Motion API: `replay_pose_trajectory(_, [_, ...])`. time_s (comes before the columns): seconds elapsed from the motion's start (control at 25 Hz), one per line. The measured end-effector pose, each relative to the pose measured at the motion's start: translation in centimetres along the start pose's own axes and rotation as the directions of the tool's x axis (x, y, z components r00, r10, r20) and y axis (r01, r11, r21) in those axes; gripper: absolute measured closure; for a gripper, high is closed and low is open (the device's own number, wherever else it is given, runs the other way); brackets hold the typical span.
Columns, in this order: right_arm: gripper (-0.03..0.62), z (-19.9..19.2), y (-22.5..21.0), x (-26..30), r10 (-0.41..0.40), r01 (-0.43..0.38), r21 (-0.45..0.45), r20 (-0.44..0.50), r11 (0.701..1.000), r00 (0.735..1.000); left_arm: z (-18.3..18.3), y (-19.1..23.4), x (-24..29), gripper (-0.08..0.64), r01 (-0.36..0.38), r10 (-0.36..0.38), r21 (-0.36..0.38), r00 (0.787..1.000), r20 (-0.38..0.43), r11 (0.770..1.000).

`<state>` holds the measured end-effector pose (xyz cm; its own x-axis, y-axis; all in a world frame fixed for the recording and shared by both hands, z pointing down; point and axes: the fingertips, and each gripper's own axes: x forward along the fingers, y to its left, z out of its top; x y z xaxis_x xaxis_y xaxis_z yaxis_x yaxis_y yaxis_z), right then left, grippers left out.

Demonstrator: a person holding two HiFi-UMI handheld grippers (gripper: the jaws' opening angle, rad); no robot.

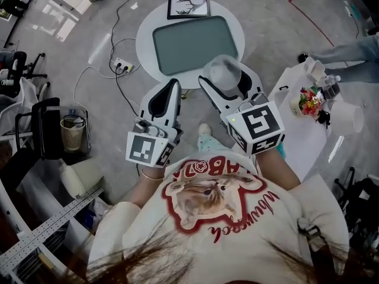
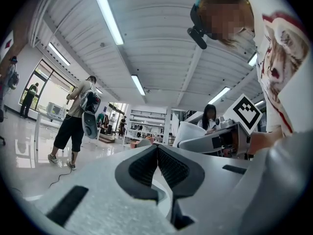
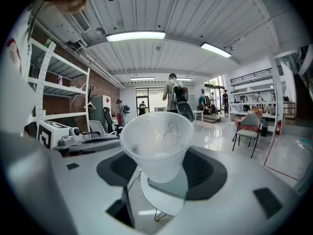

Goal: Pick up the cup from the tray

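In the head view, the person holds both grippers up in front of the chest. The right gripper (image 1: 227,80) has a translucent cup (image 1: 220,70) between its jaws, lifted clear of the grey-green tray (image 1: 190,45). The tray lies on a round white table (image 1: 145,40), with a framed picture (image 1: 188,6) just behind it. The cup overlaps the table's near edge. The left gripper (image 1: 173,86) is beside it, narrow at the tip.

In the left gripper view, the two dark ribbed pads (image 2: 171,166) meet with nothing between them. The cup and the right gripper's marker cube (image 2: 247,110) show off to the right.

In the right gripper view, the jaws press on the cup's lower wall from either side. Its open mouth faces the camera. The wall is cloudy, probably frosted plastic. The table and tray show below it through the gap between the jaws.
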<state>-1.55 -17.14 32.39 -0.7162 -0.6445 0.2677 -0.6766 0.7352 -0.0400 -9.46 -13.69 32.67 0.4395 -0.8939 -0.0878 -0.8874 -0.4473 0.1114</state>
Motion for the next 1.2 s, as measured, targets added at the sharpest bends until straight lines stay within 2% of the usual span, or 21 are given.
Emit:
replay_pose_trajectory(0.12, [0.301, 0.1, 2.4, -1.4, -0.013, 0.014, -0.031, 0.027, 0.999, 1.0, 0.1, -0.9, -2.7, 0.546, 0.011, -0.011, -0.005, 1.0, 0.002, 1.0])
replay_pose_trajectory(0.72, [0.301, -2.1, 15.5, -11.7, -0.086, 0.087, -0.012, 0.072, 0.996, 0.994, 1.9, -7.2, -19.1, 0.546, 0.049, -0.049, 0.018, 0.999, 0.007, 0.999])
replay_pose_trajectory(1.2, [0.301, -3.6, 20.9, -19.0, -0.133, 0.136, -0.036, 0.073, 0.99, 0.988, 2.3, -13.3, -25.6, 0.546, 0.098, -0.099, 0.016, 0.995, 0.012, 0.995])
